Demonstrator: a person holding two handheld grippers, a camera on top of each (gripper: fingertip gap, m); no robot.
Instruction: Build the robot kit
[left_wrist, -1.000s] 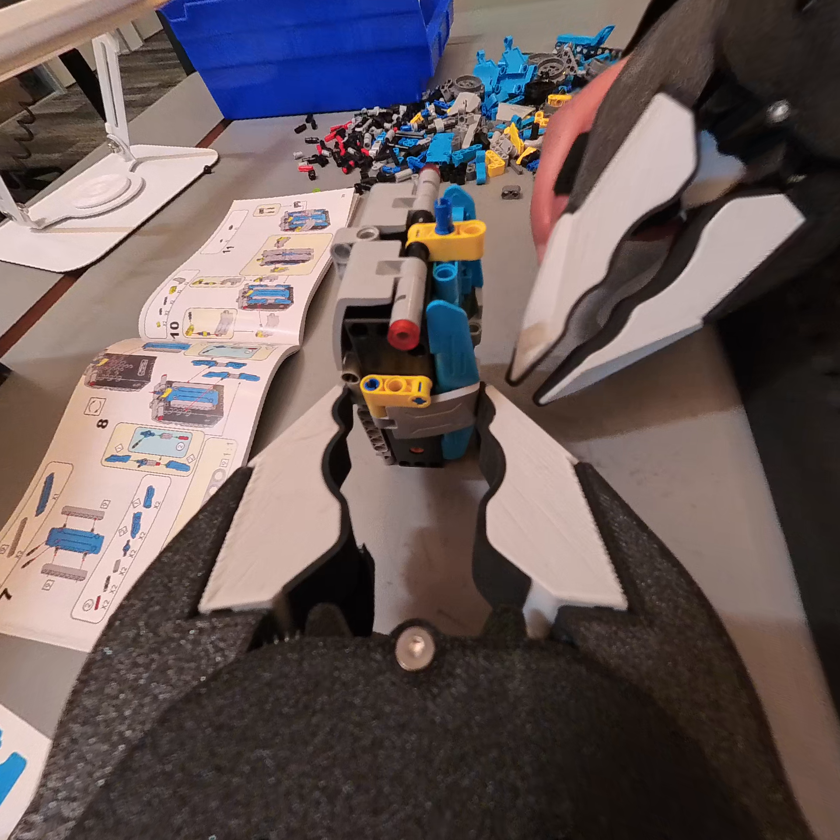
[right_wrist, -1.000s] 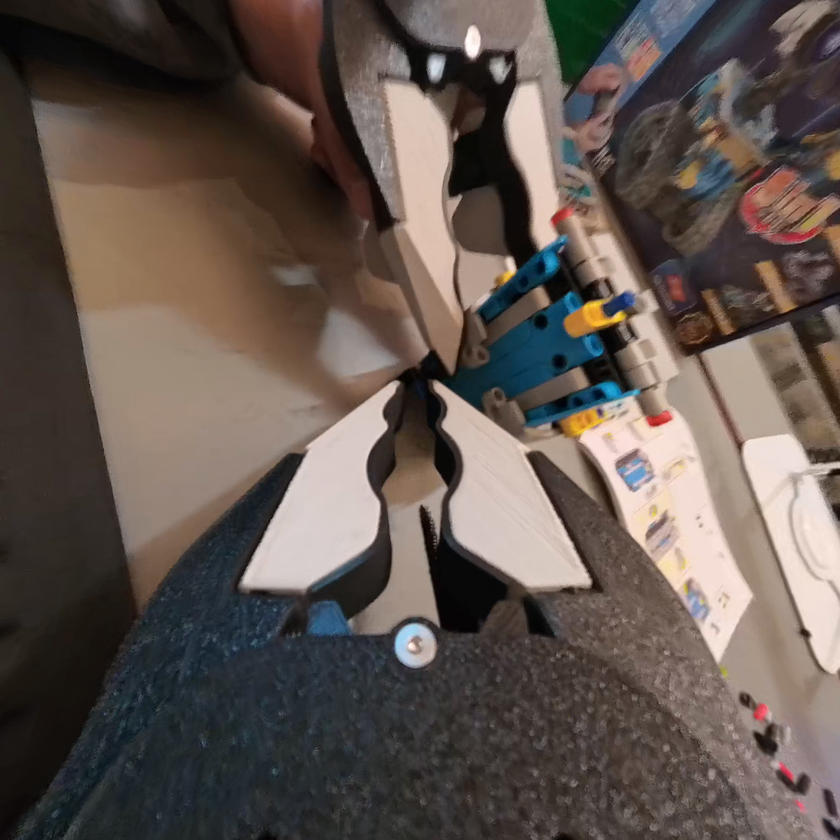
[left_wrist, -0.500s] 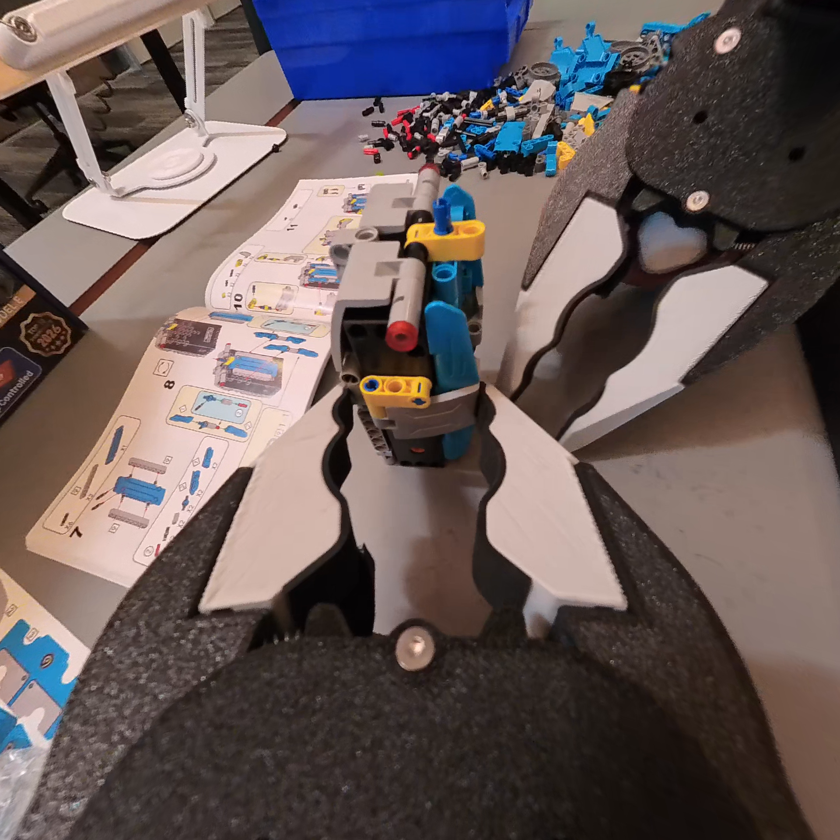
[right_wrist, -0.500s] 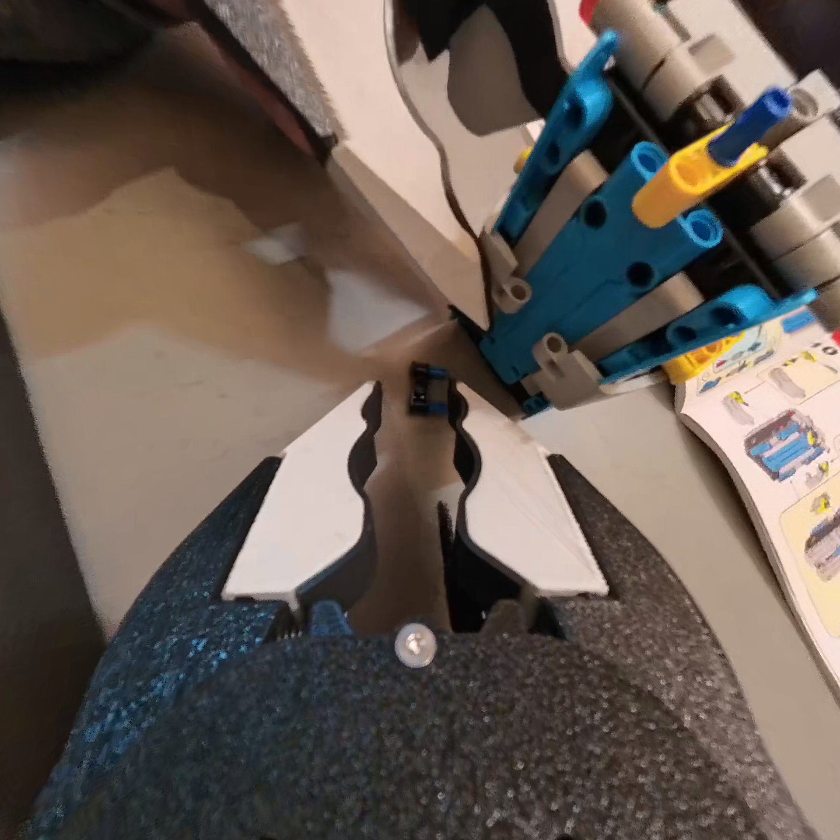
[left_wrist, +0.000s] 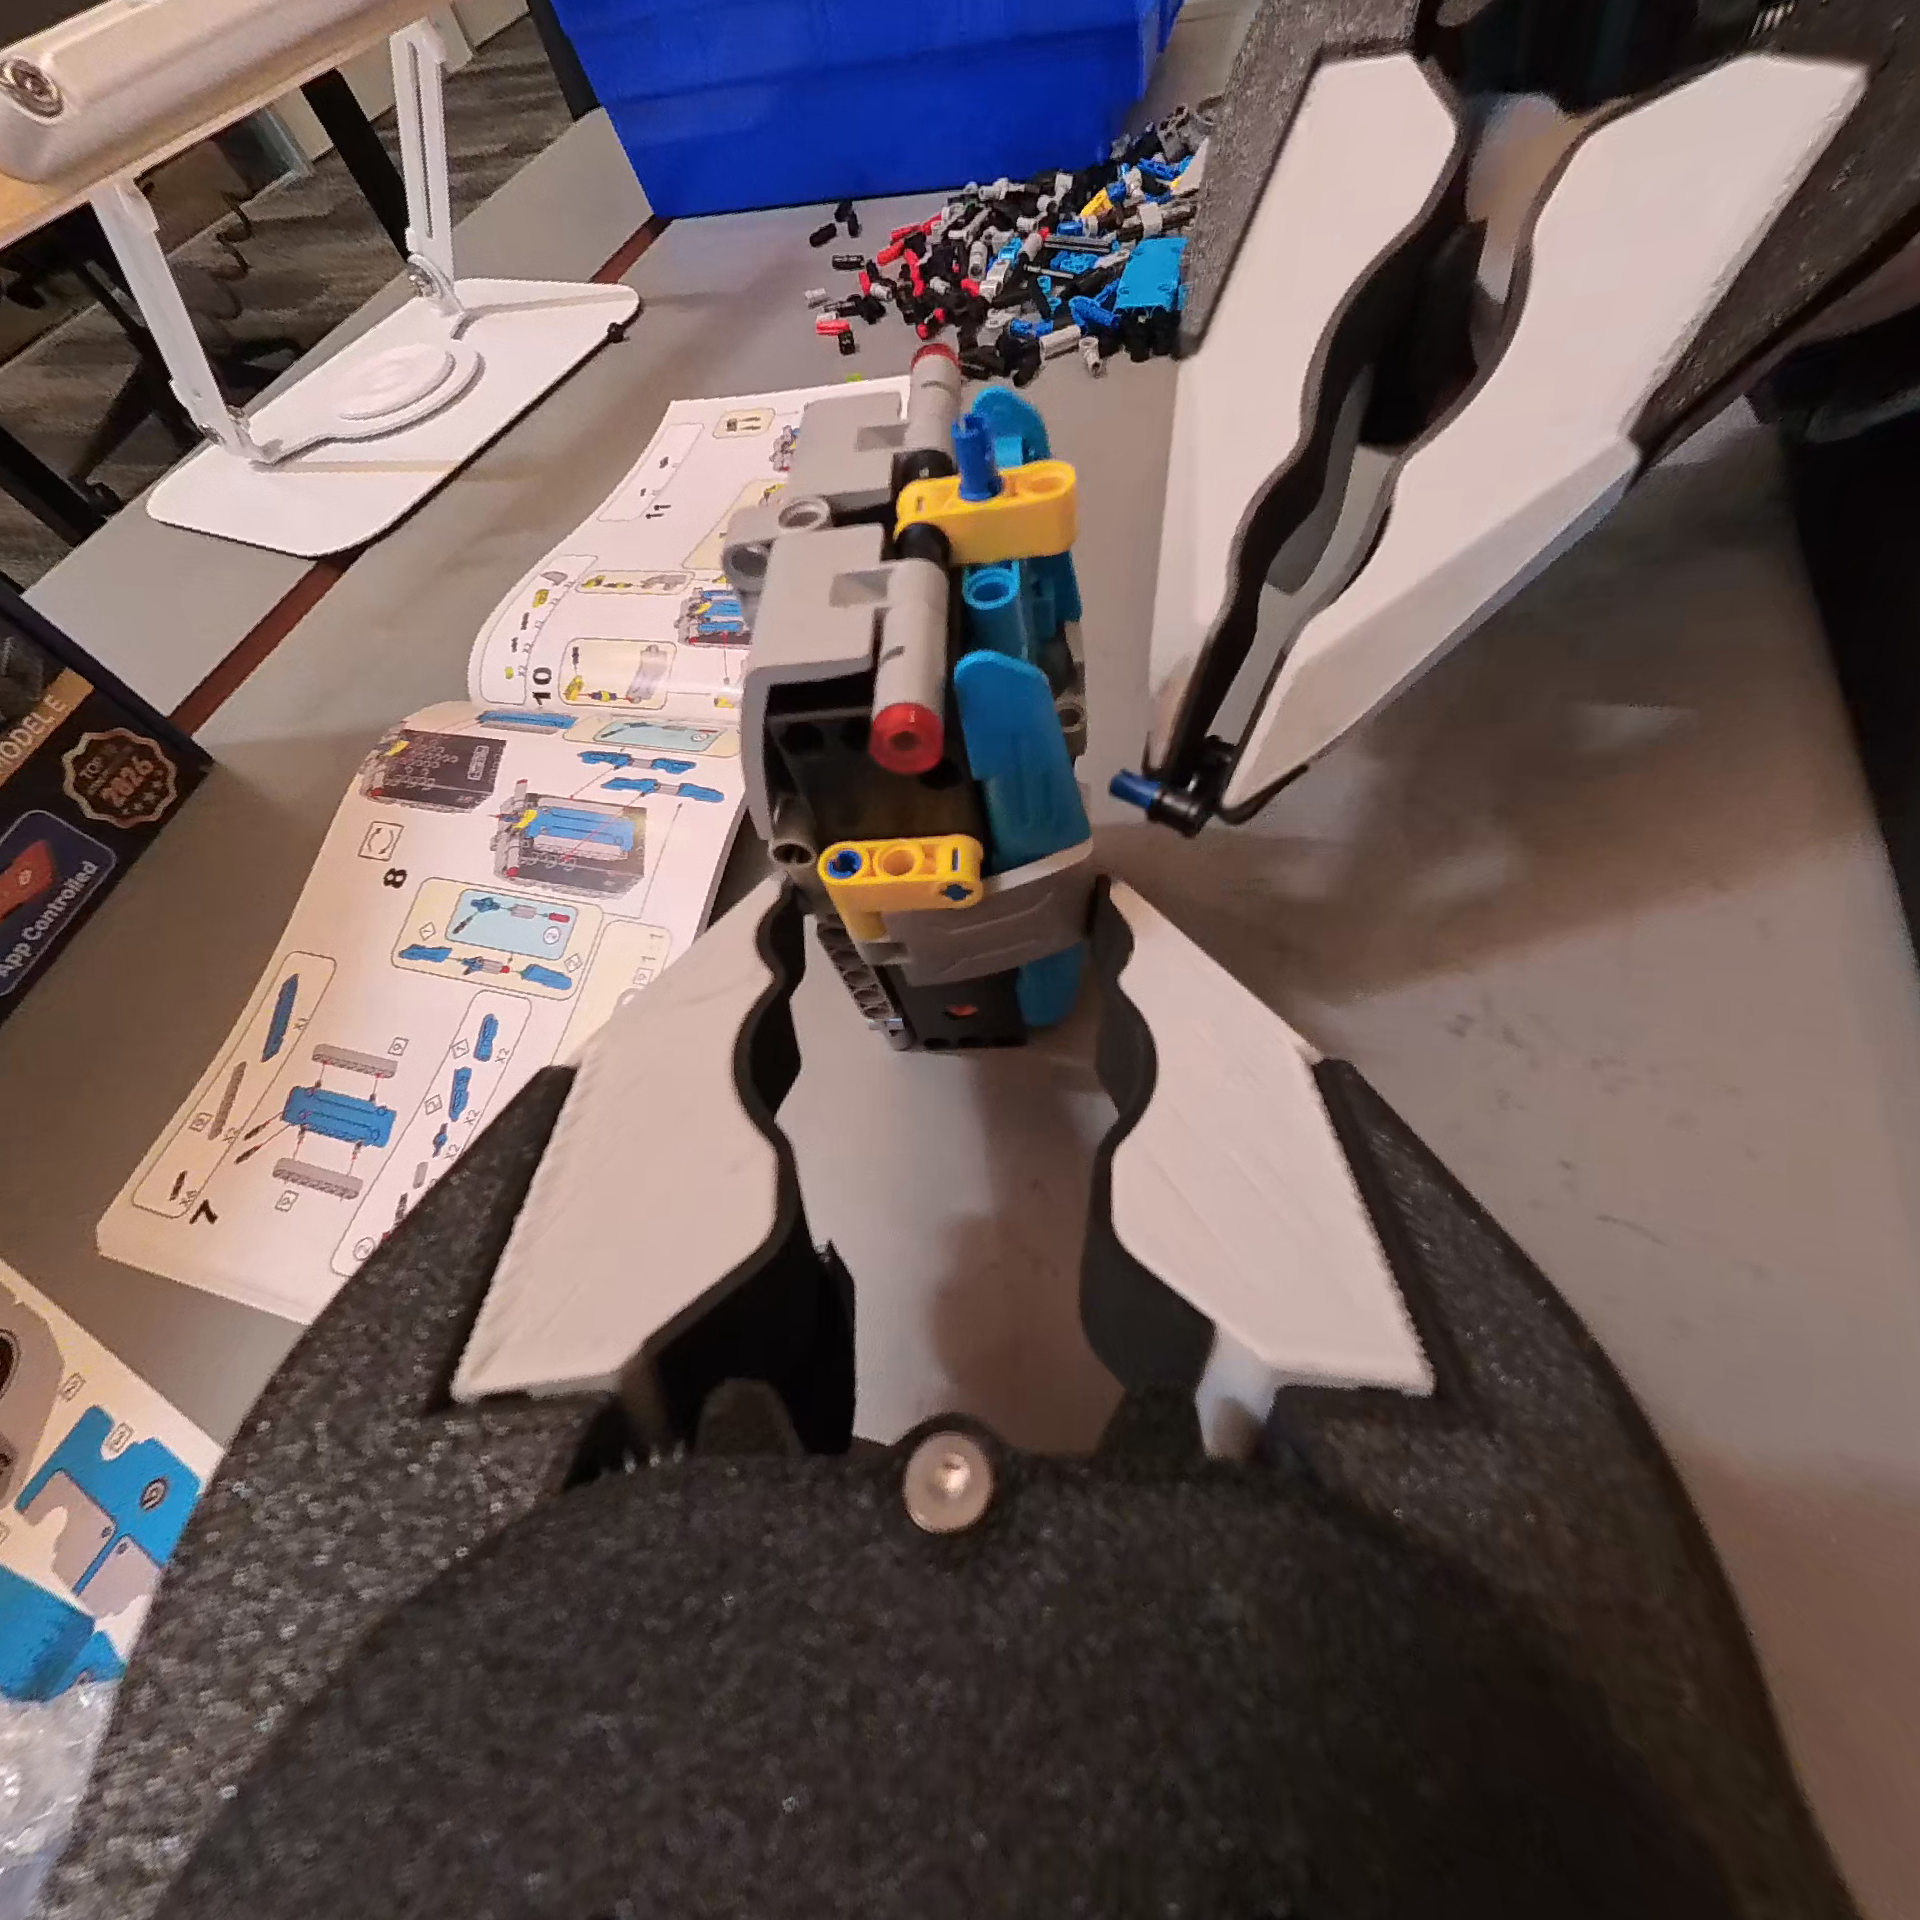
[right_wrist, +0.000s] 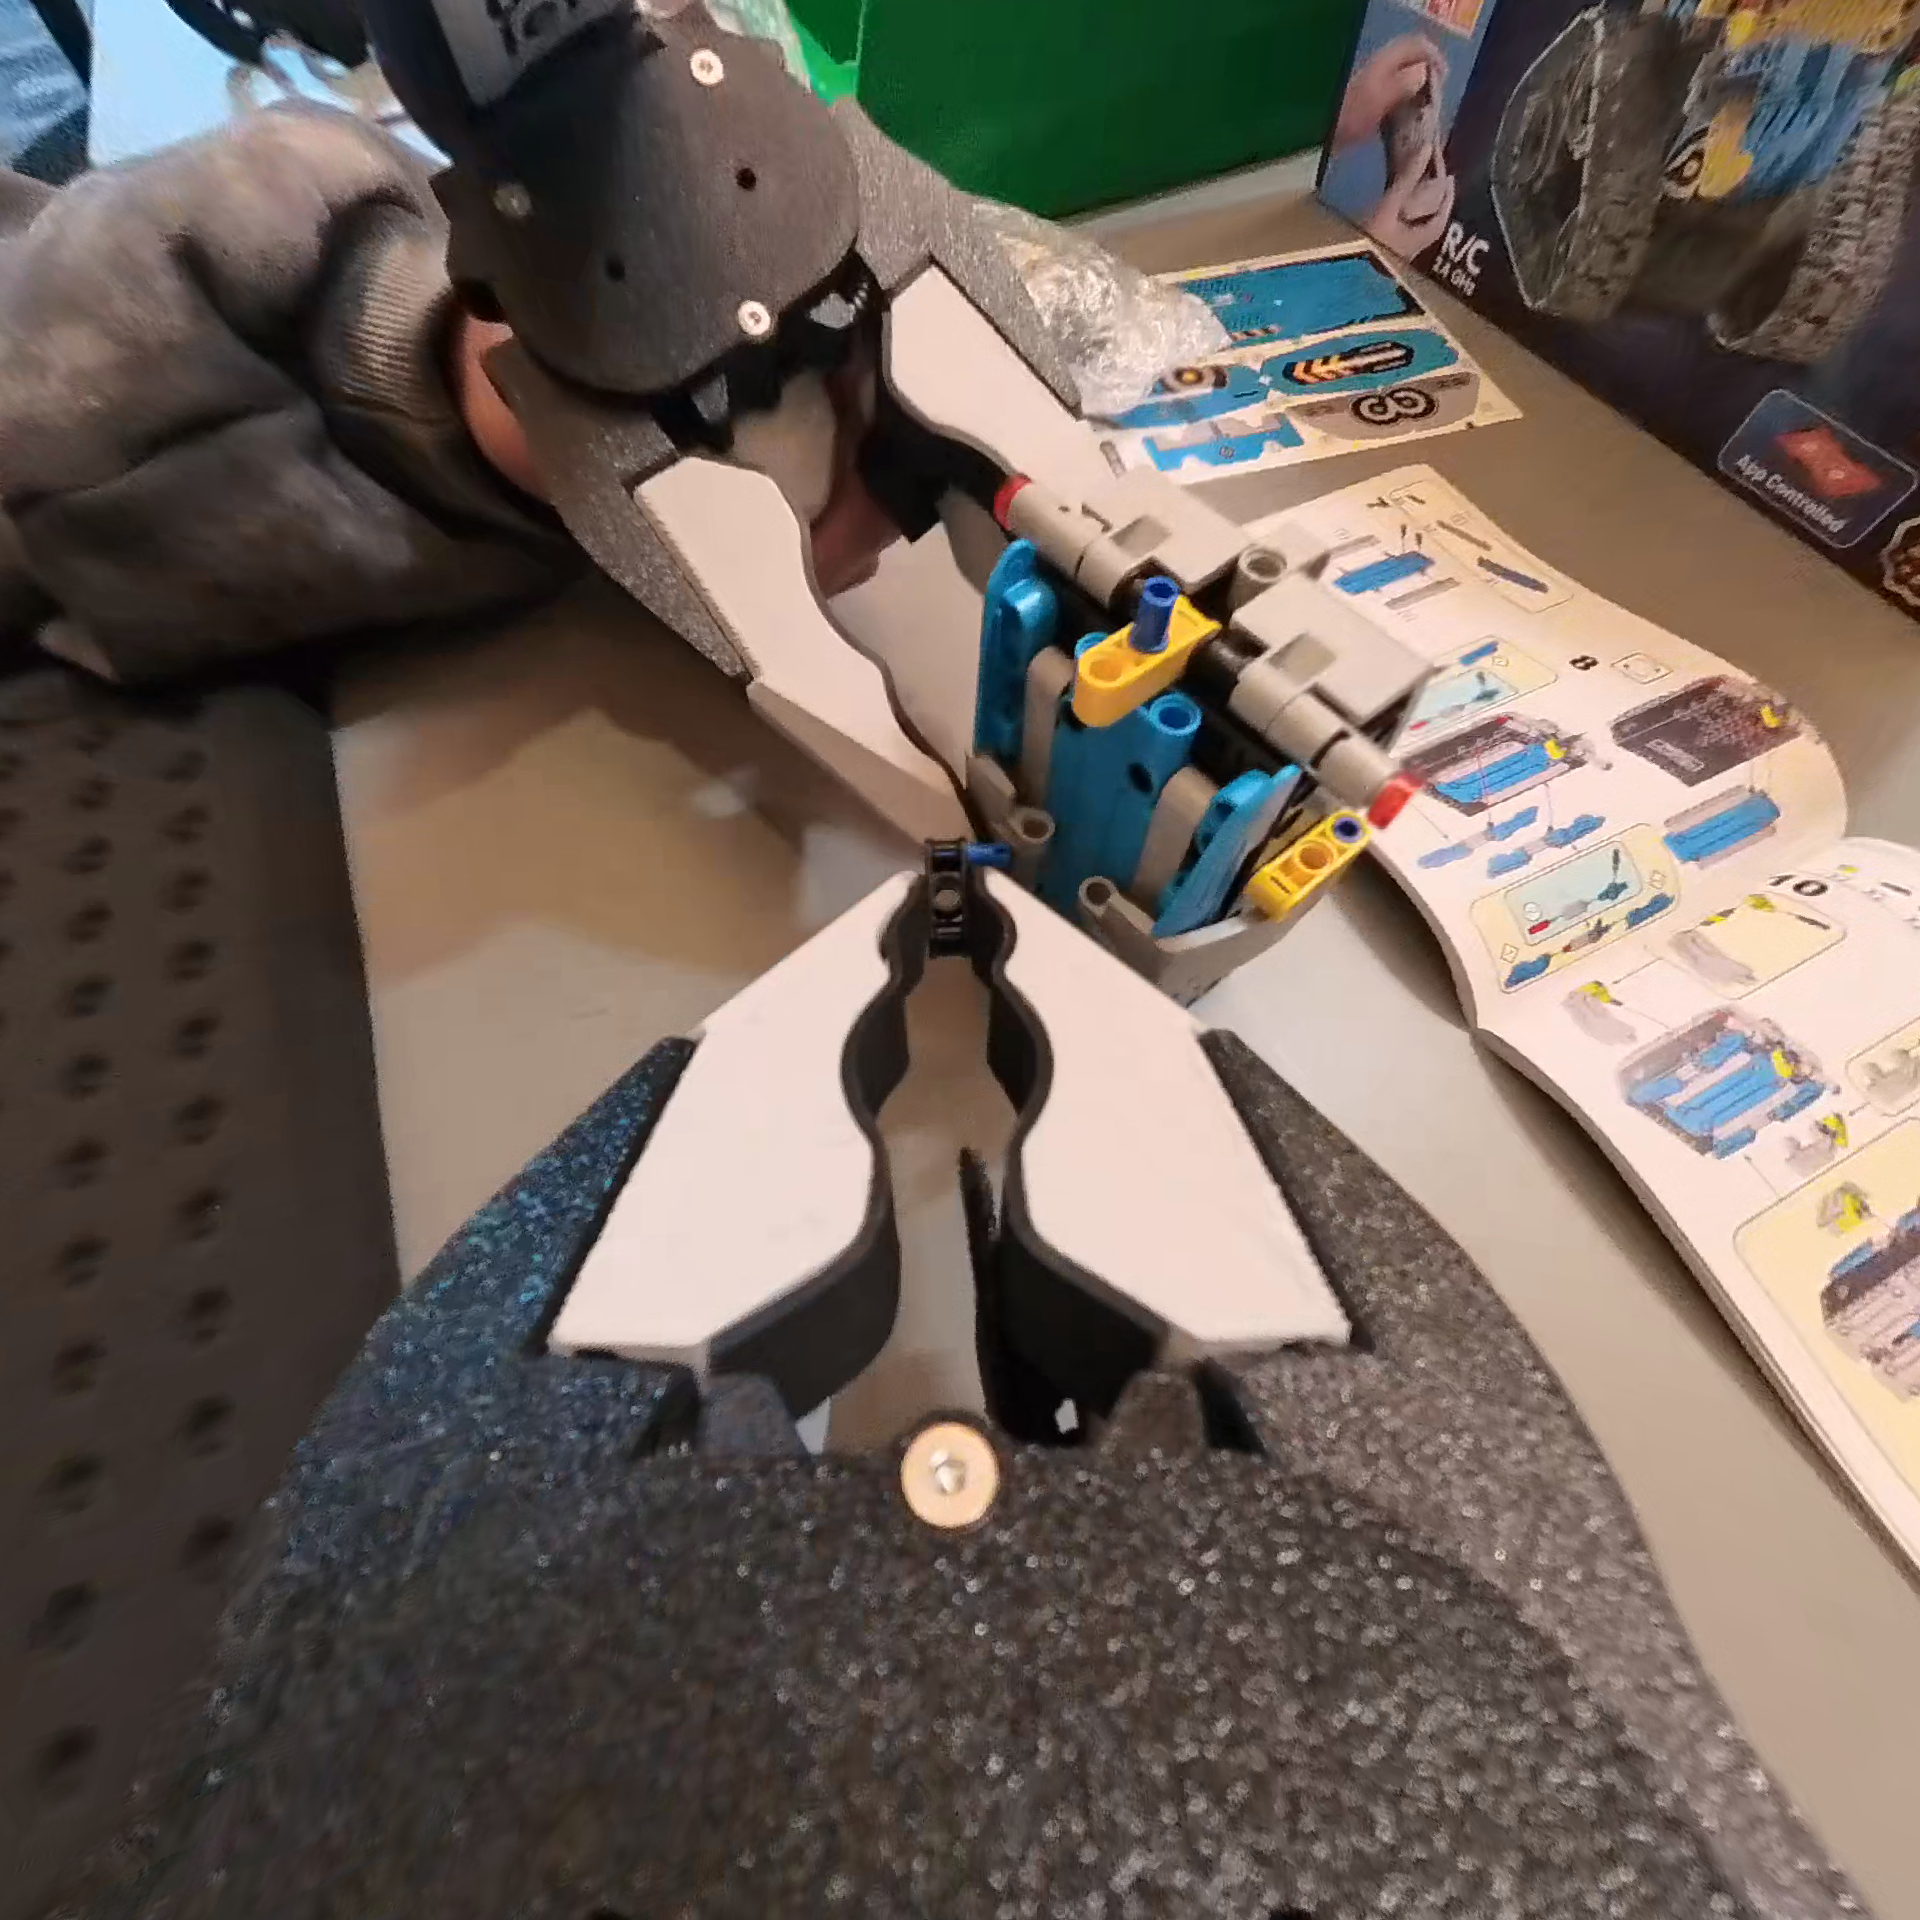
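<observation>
My left gripper (left_wrist: 940, 904) is shut on the near end of a grey, blue and yellow brick assembly (left_wrist: 914, 707) and holds it on the grey table (left_wrist: 1558, 1039). My right gripper (right_wrist: 948, 896) is shut on a small black connector with a blue pin (right_wrist: 951, 878). It holds this just beside the assembly's blue side (right_wrist: 1112, 758). In the left wrist view the right gripper (left_wrist: 1195, 795) comes down from the upper right with the small connector (left_wrist: 1153, 795) at its tips, right of the assembly. One of the left gripper's fingers (right_wrist: 790, 644) shows in the right wrist view.
An open instruction booklet (left_wrist: 436, 935) lies left of the assembly. Behind it are a pile of loose pieces (left_wrist: 1029, 260), a blue bin (left_wrist: 862, 94) and a white stand (left_wrist: 395, 405). A sticker sheet (right_wrist: 1299, 384), a printed box (right_wrist: 1662, 156), a green bin (right_wrist: 1039, 83) and a person's sleeve (right_wrist: 208, 395) also show.
The right gripper's jaws were apart around the small black connector on the table; now they are shut on it. The left gripper has kept its hold on the assembly.
</observation>
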